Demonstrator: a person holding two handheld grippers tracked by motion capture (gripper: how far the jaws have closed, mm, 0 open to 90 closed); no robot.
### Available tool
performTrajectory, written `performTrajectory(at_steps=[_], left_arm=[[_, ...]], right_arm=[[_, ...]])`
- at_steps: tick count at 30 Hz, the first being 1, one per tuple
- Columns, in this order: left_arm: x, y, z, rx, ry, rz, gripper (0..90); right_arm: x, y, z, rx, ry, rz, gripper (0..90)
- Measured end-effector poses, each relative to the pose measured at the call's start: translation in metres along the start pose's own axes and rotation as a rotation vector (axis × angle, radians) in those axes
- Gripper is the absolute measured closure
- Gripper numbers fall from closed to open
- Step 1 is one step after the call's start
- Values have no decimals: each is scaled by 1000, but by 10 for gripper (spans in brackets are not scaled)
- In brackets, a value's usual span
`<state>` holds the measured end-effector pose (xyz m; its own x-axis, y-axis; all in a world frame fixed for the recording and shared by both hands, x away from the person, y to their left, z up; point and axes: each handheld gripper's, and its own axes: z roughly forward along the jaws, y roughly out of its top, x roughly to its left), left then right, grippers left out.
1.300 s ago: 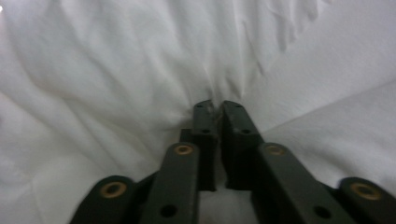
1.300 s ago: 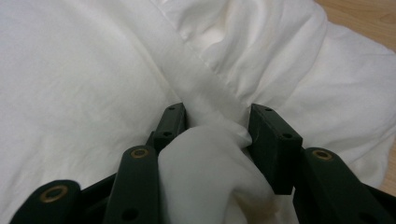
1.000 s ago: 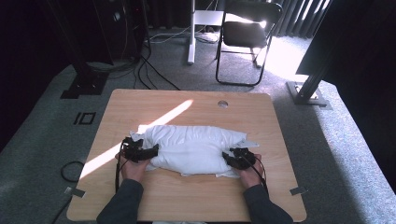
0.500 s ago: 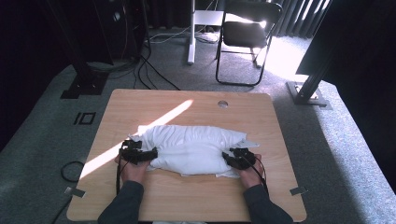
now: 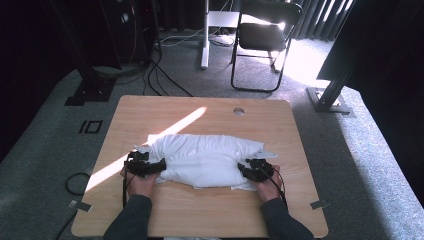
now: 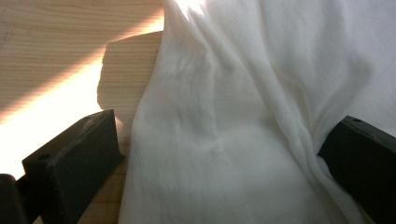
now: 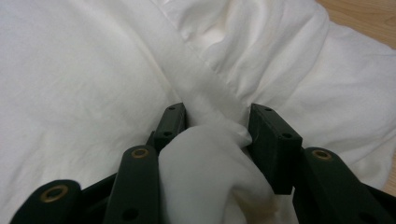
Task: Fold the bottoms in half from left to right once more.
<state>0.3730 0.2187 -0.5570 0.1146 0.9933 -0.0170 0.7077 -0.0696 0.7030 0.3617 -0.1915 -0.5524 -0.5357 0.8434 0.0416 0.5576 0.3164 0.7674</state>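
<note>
Resting on the pale wooden table (image 5: 150, 112), near its front edge, the white cloth bundle (image 5: 205, 159) lay soft and rumpled between my hands. At its left end my left gripper (image 5: 150, 166) stood wide, its jaws spread around a loose fold without pinching it. At the right end my right gripper (image 5: 254, 171) clenched a bunched wad of the cloth. Beyond the table's far right stood a black folding chair (image 5: 262, 37).

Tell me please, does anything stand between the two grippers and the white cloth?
Nothing visible does. The right gripper already pinches a bunched fold of the white cloth. The left gripper has cloth between its wide jaws; one jaw touches it, the other stands apart.
</note>
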Motion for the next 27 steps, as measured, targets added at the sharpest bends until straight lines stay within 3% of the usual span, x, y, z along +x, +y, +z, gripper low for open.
performTrajectory(at_steps=[2,3,4,6,7,8,9,10,11,14,16,19,22,27], left_arm=[[1,1,0,3,-11,5,12],[4,1,-3,2,-42,6,12],[3,1,-7,-2,-76,20,156],[0,2,-10,1,-115,44,282],[0,2,-10,1,-115,44,381],[0,2,-10,1,-115,44,381],[0,2,-11,3,-214,39,381],[2,2,-10,6,-270,10,642],[5,1,-8,14,-322,-18,803],[6,0,-7,-2,-327,20,829],[5,0,-7,-2,-321,28,836],[5,0,-7,-5,-321,27,837],[6,0,-6,-10,-323,17,837],[12,3,-8,-27,-338,-17,840]], right_arm=[[-1,0,0,0,3,3,569],[-1,0,0,1,6,9,569],[-1,0,-1,0,12,13,568],[-1,1,-2,-1,13,15,566],[-1,1,-2,-1,13,15,566],[-1,1,-3,-2,14,15,566],[-1,1,-3,-2,14,15,566],[-1,3,-6,-2,14,12,557],[-1,6,-9,-6,7,6,544],[0,11,-15,-22,-4,2,527],[3,20,-24,-67,-17,-7,510],[15,33,-32,-113,-5,-34,490],[32,46,-31,-137,13,-93,479],[53,55,-17,-116,52,-143,474]])
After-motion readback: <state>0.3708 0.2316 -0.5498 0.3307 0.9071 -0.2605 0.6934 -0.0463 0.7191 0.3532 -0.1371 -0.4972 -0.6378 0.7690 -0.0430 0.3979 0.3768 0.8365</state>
